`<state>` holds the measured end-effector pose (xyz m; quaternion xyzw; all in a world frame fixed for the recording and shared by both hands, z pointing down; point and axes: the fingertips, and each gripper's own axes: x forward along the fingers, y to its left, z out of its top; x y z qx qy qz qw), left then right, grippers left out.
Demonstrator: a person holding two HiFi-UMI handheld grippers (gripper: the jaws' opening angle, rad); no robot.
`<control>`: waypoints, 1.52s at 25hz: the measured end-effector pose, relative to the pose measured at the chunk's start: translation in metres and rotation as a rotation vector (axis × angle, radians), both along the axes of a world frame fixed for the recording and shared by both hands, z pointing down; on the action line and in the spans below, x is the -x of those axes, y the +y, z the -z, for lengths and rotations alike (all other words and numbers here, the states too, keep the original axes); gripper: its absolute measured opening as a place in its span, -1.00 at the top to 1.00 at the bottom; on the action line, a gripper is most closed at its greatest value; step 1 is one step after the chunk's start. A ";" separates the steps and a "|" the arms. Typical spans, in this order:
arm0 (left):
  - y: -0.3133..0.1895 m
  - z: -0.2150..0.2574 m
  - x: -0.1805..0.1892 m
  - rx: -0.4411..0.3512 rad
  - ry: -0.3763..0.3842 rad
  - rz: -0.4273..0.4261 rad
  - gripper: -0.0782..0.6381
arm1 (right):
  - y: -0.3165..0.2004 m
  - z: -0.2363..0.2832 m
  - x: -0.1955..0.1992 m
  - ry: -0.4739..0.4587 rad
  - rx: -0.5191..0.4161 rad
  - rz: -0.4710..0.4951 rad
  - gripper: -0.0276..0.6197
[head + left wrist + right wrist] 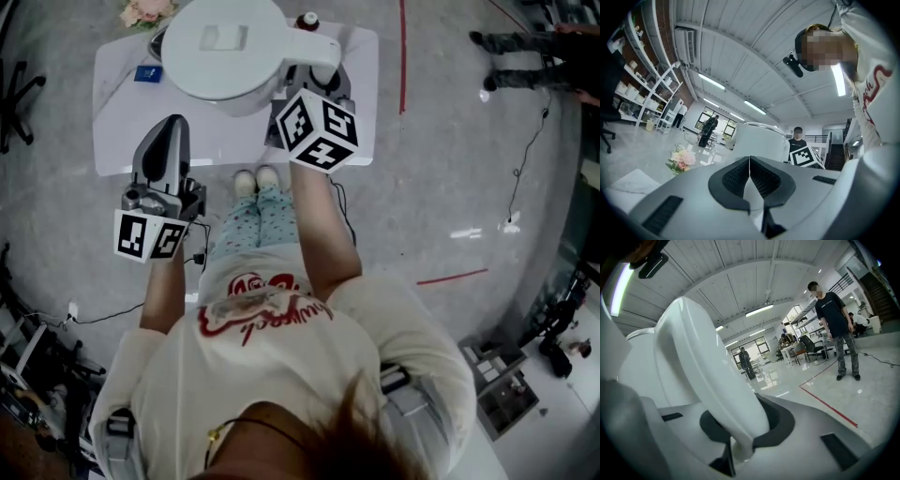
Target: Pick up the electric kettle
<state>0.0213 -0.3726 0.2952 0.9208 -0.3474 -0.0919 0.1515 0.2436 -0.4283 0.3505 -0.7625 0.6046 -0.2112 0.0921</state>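
The white electric kettle point(225, 47) hangs over the white table point(122, 122), its round lid facing up. My right gripper point(317, 82) is shut on the kettle's handle point(314, 52). In the right gripper view the curved handle point(701, 376) runs down between the dark pads point(776, 425) of the right gripper point(740, 437), with the kettle body point(633, 366) at left. To the kettle's left and nearer me, my left gripper point(171, 127) is shut on nothing. In the left gripper view the left gripper point(749, 176) has its pads pressed together, and the kettle point(757, 140) stands ahead.
On the table lie a small blue item point(147, 73), a pink flower bunch point(145, 11) and a red-capped object point(307, 19). Red tape lines point(403, 56) and cables point(525, 159) cross the floor. A person point(834, 319) stands at the right.
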 end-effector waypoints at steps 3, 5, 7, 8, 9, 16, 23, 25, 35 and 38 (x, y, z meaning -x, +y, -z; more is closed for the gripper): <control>0.006 0.019 -0.003 -0.024 0.000 -0.001 0.75 | 0.007 0.023 -0.002 0.003 -0.014 0.006 0.72; 0.008 0.031 -0.003 -0.039 0.000 0.002 0.75 | 0.009 0.037 -0.003 -0.002 -0.022 0.010 0.72; 0.010 0.042 -0.003 -0.053 0.000 0.006 0.75 | 0.009 0.053 -0.004 -0.002 -0.038 0.015 0.71; 0.011 0.047 -0.003 -0.058 0.000 0.006 0.75 | 0.009 0.061 -0.005 -0.001 -0.048 0.019 0.72; 0.012 0.052 -0.004 -0.062 0.001 0.005 0.75 | 0.009 0.069 -0.006 0.001 -0.058 0.021 0.72; 0.018 0.070 -0.010 -0.093 -0.005 0.004 0.75 | 0.006 0.096 -0.007 -0.010 -0.094 0.042 0.72; 0.025 0.075 -0.016 -0.115 -0.011 0.024 0.75 | 0.011 0.100 -0.010 -0.012 -0.102 0.075 0.72; 0.031 0.076 -0.018 -0.123 -0.012 0.033 0.75 | 0.015 0.099 -0.011 -0.018 -0.104 0.087 0.71; 0.054 0.063 0.001 -0.119 -0.023 0.068 0.75 | 0.035 0.093 -0.005 -0.019 -0.106 0.103 0.72; 0.059 0.062 0.007 -0.120 -0.014 0.067 0.75 | 0.045 0.094 0.000 -0.020 -0.112 0.097 0.72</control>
